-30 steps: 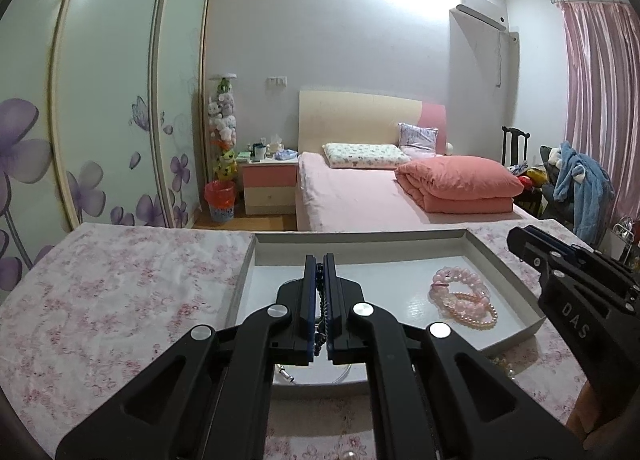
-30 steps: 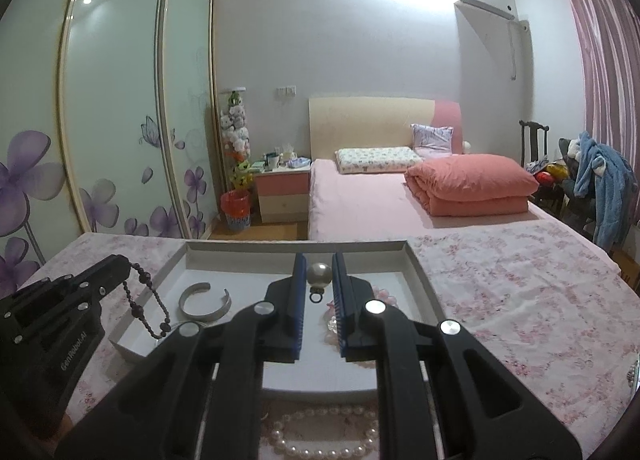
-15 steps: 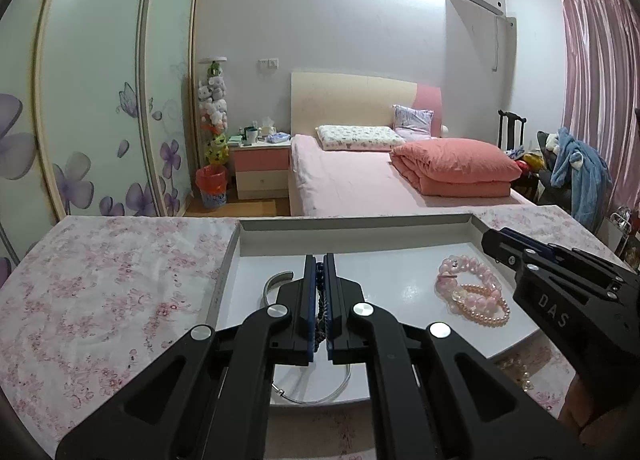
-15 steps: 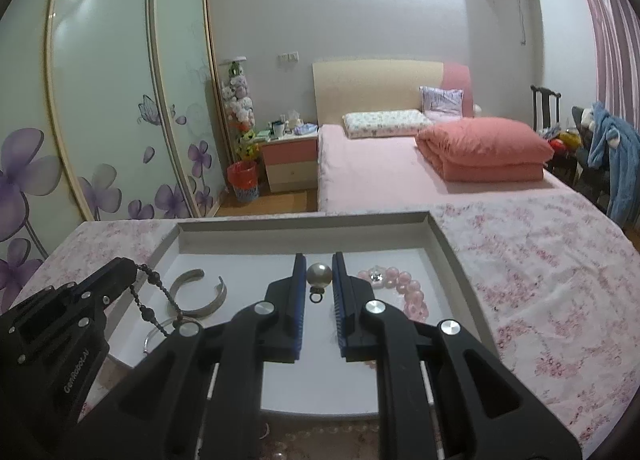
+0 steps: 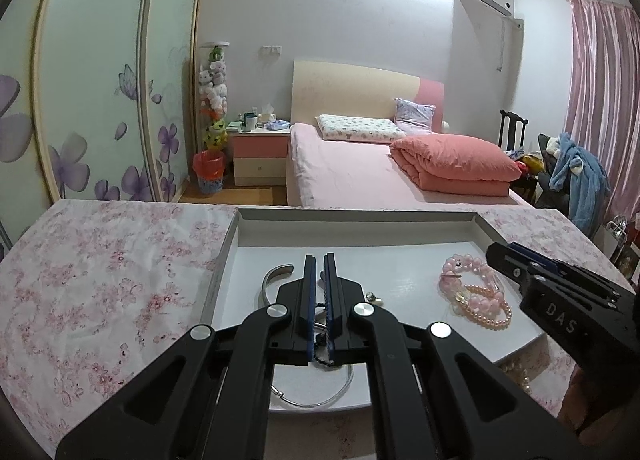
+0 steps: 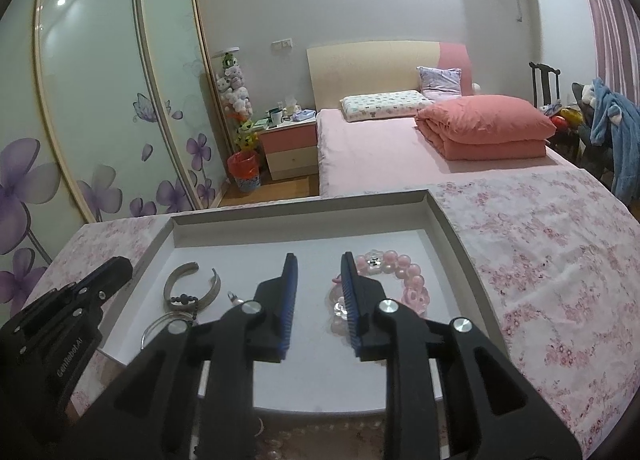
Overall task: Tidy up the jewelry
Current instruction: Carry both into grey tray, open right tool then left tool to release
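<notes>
A shallow grey tray lies on a pink floral tablecloth. My left gripper is shut on a dark beaded necklace, low over the tray's left part; the beads trail over a silver cuff bangle. My right gripper is open and empty over the tray's middle. A silver ball pendant lies on the tray floor left of it. Pink bead bracelets lie at the right. A thin silver ring bangle lies near the front edge.
A pearl necklace lies on the tablecloth in front of the tray. Beyond the table are a pink bed, a nightstand and a flowered wardrobe.
My right gripper has opened and let go of the silver ball pendant, which now lies in the tray. Both grippers have sunk closer to the tray; the dark beads now touch the cuff.
</notes>
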A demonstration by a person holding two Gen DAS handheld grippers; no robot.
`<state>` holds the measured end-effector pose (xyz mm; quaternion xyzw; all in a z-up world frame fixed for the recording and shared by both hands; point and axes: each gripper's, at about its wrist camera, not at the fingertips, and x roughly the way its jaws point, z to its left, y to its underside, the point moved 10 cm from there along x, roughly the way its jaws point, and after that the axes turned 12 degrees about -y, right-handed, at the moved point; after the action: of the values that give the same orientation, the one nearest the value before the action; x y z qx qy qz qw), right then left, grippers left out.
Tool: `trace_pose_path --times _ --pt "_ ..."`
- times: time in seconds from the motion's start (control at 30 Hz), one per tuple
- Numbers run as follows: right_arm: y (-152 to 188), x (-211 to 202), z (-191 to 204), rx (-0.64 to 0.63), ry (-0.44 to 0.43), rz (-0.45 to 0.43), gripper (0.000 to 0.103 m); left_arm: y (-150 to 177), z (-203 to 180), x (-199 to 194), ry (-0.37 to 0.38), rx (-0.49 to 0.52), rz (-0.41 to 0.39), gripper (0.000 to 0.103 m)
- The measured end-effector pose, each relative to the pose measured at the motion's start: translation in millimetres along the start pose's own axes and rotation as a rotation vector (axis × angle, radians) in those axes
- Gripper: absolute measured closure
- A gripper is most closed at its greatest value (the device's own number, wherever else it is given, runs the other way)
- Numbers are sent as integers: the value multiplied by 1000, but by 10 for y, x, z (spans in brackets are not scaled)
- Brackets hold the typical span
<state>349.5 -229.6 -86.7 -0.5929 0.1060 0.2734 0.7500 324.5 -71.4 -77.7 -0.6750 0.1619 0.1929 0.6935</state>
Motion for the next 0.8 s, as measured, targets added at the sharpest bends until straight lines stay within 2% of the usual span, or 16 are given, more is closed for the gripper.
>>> trace_pose_path --times 0.47,0.67,0.8 --pt "111 -293 -92 6 15 16 80 42 300 -222 14 -40 7 98" --pt "323 -464 -221 34 20 61 80 174 456 -355 40 -63 41 98" --pt "514 -532 -320 62 26 115 80 319 503 -428 49 -43 64 98"
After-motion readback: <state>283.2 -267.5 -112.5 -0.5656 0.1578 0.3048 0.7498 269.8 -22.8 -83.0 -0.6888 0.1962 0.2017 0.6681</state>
